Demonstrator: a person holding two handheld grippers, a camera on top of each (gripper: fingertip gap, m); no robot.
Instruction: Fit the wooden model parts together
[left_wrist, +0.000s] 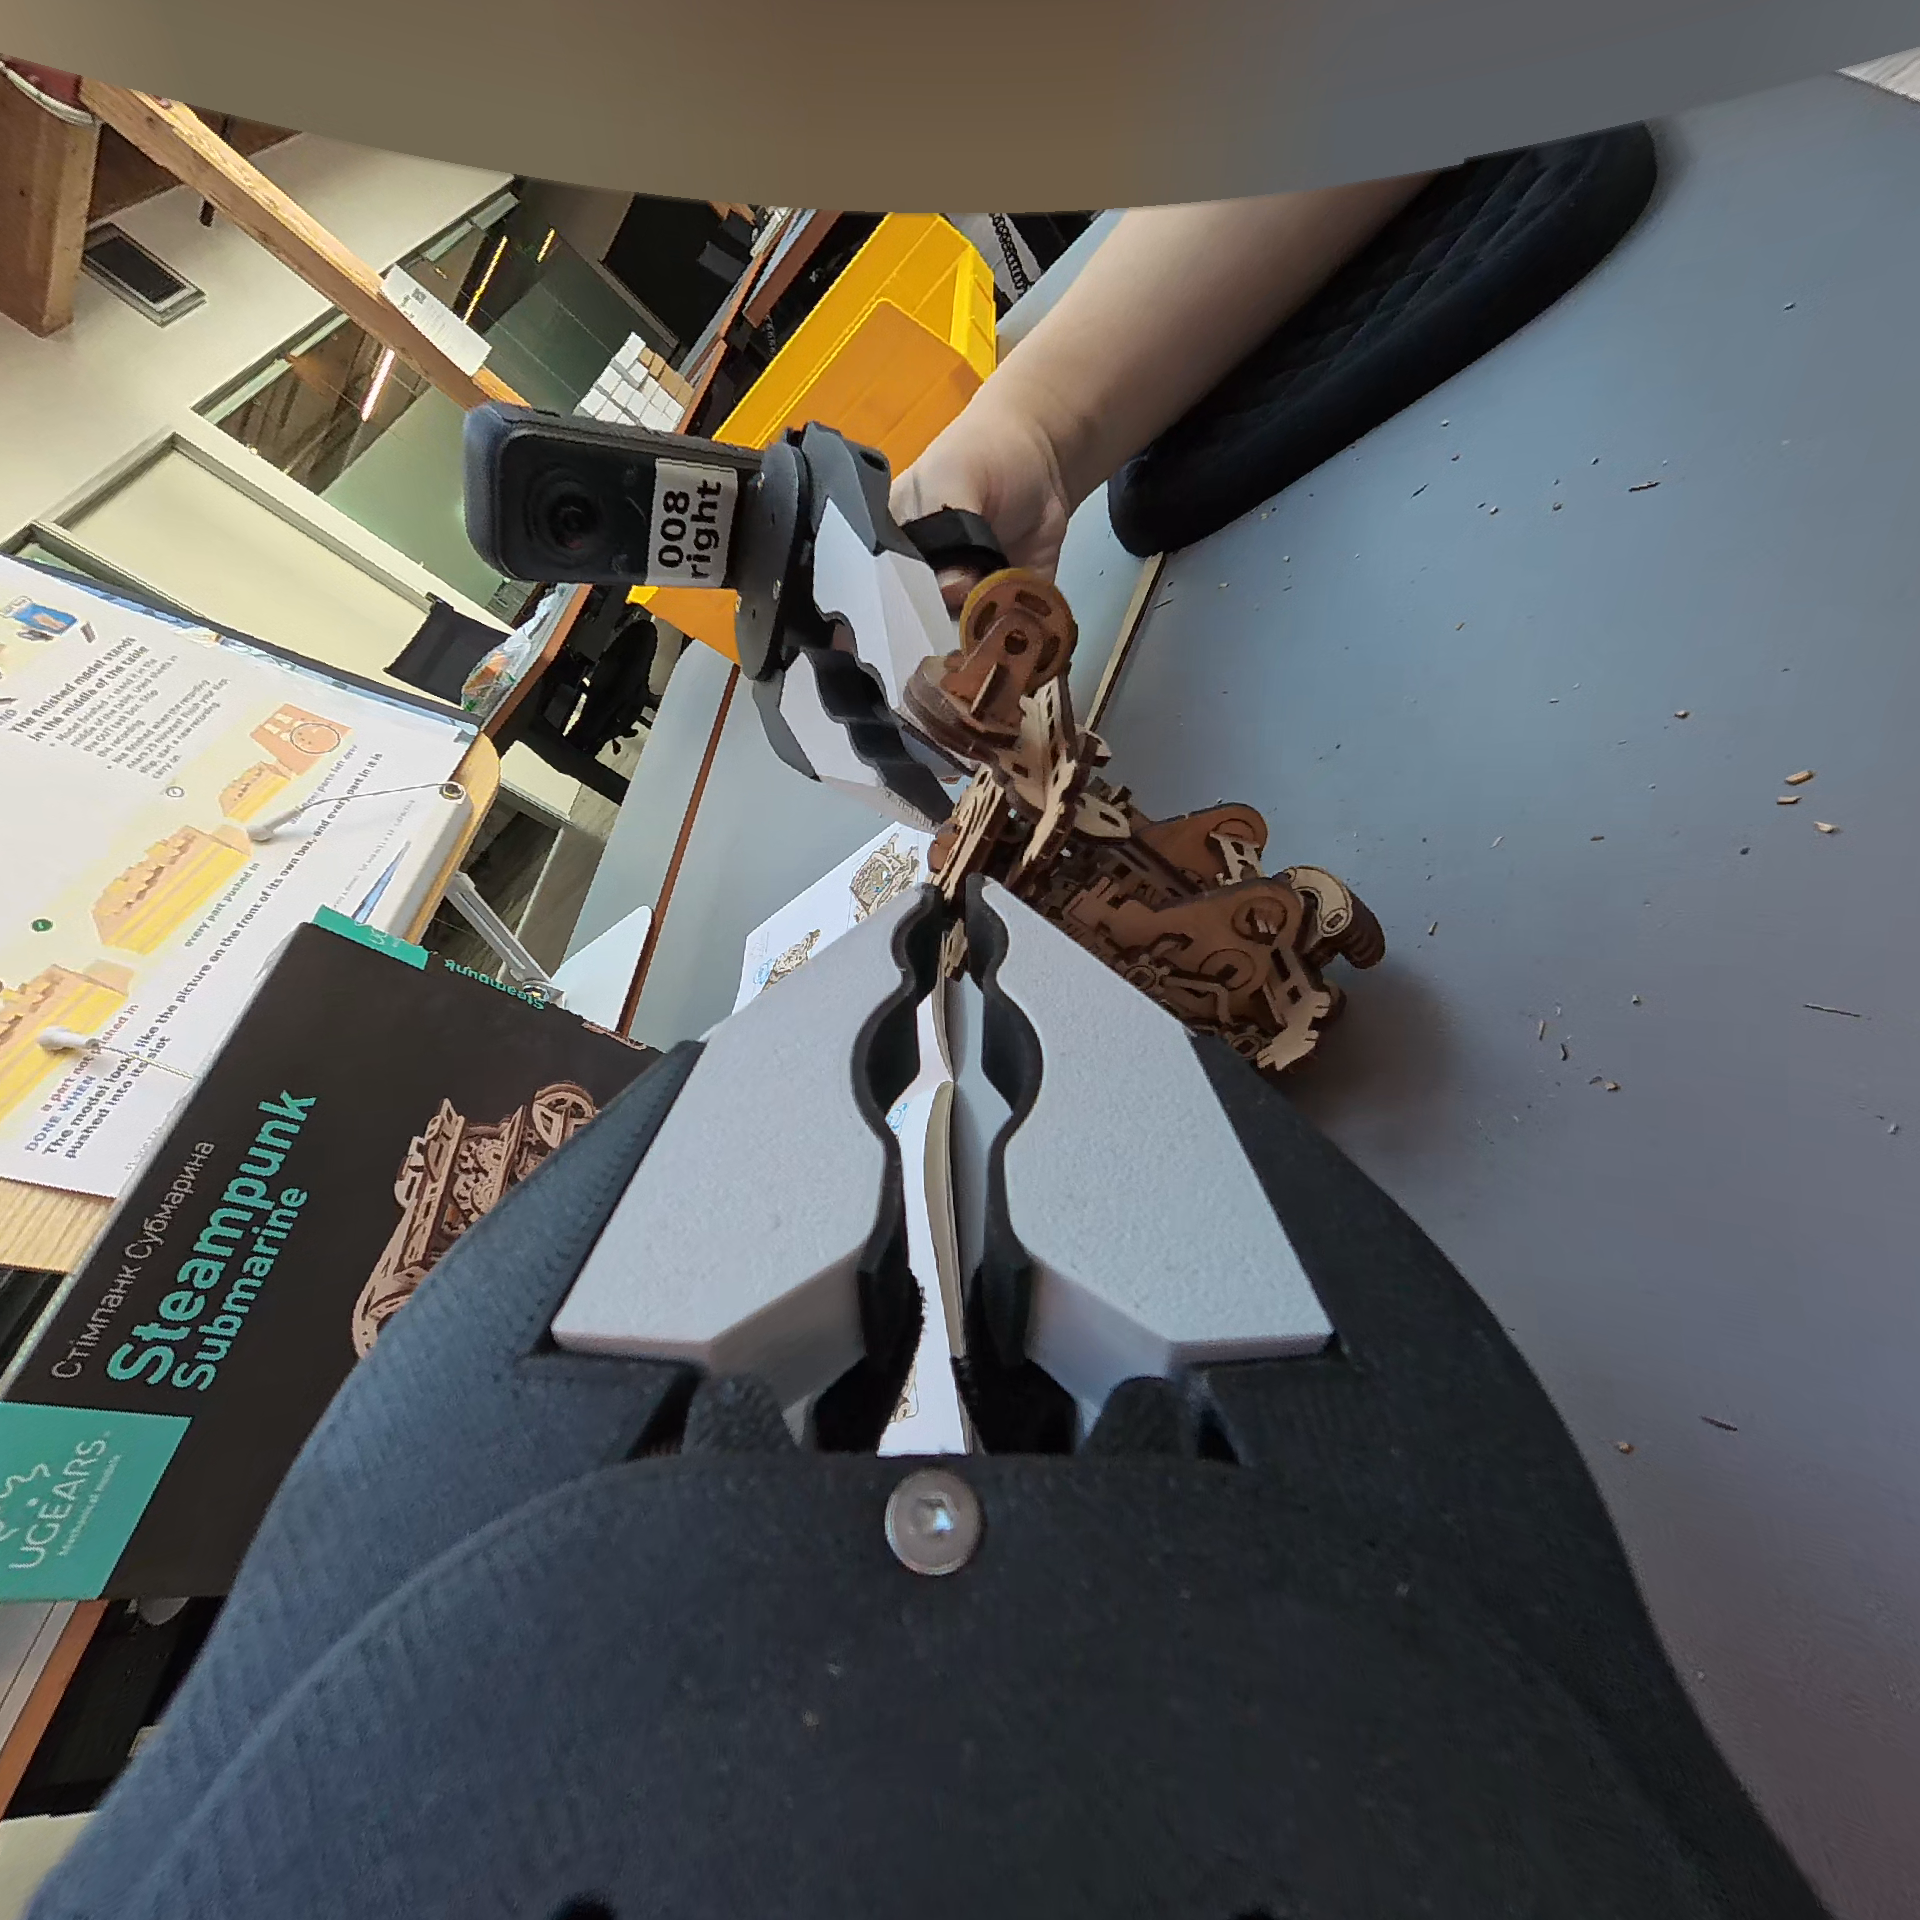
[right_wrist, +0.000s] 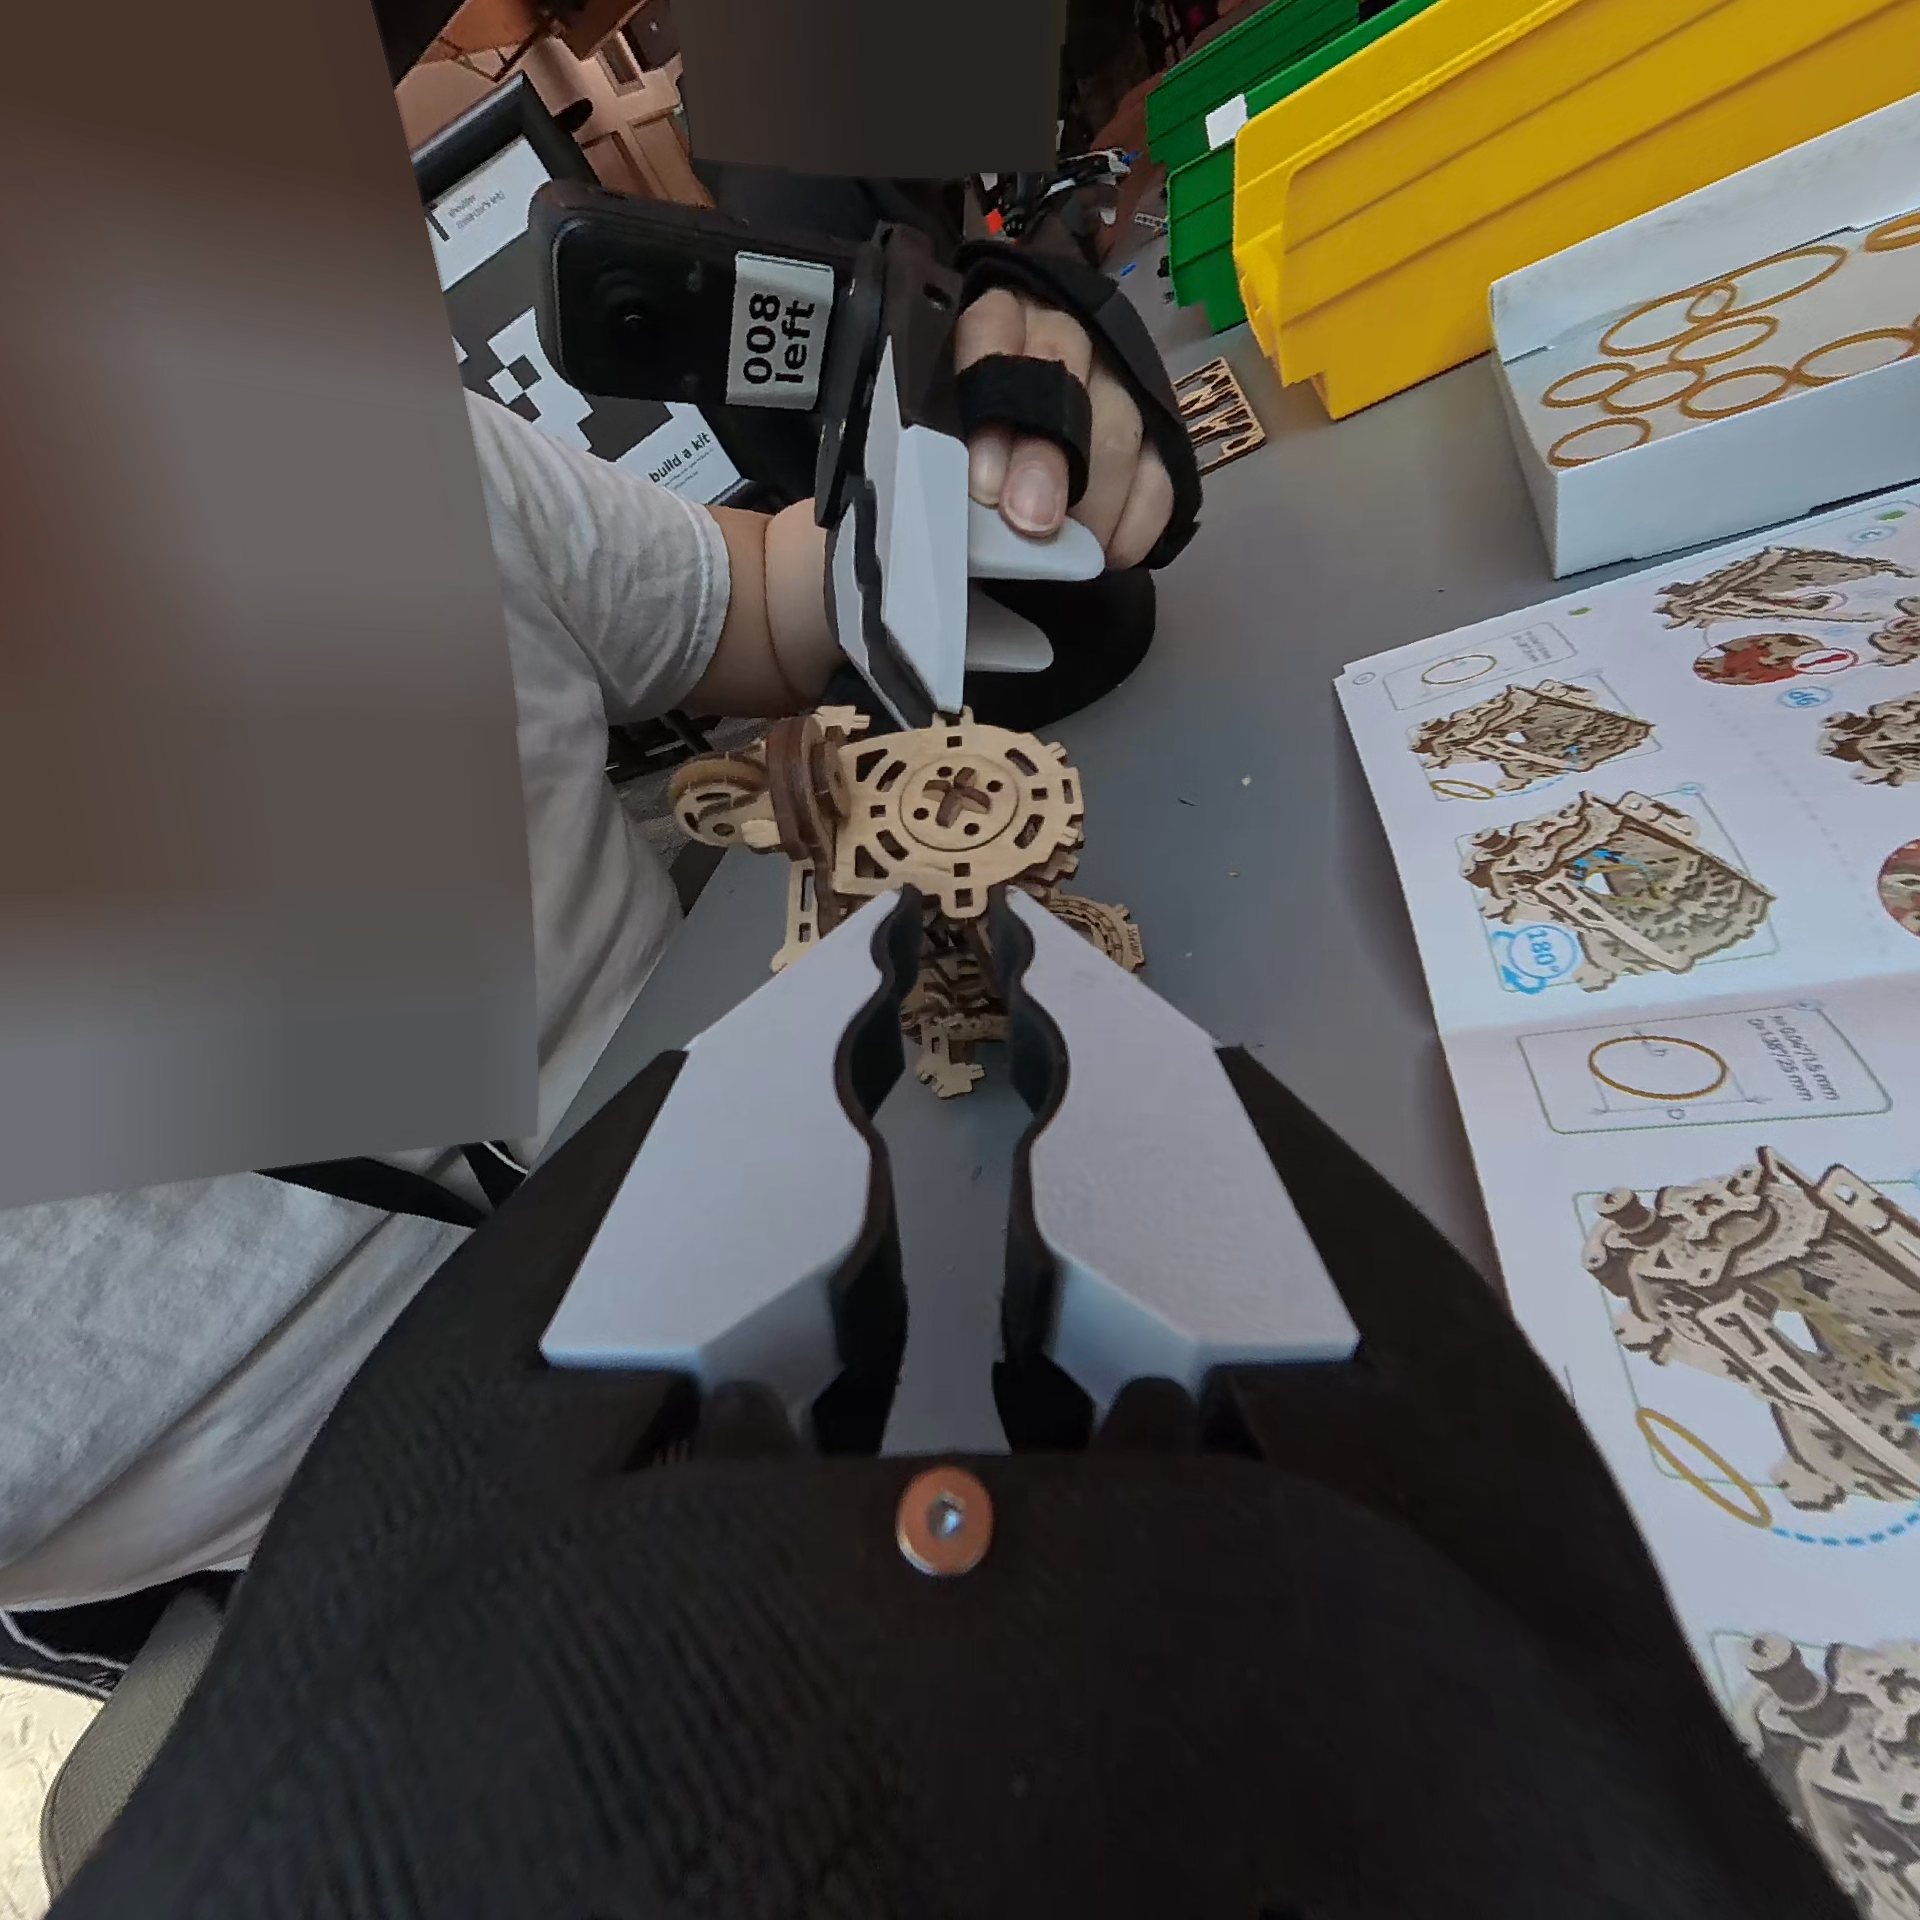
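Note:
A partly built wooden model of light and dark laser-cut plywood rests on the grey table. My left gripper is shut on a thin edge at the model's near end. In the right wrist view the model shows a round gear-like end plate with a cross-shaped hole. My right gripper is shut on the lower tab of that plate. The left gripper pinches the plate's top edge from above. The right gripper also shows in the left wrist view, holding the model's upper end.
An open instruction booklet lies to the right. A white box of rubber bands, yellow bins and green bins stand behind it. A dark kit box leans at the left. A black pad and wood crumbs lie on the table. There is about 4 cm between the tips of the two grippers.

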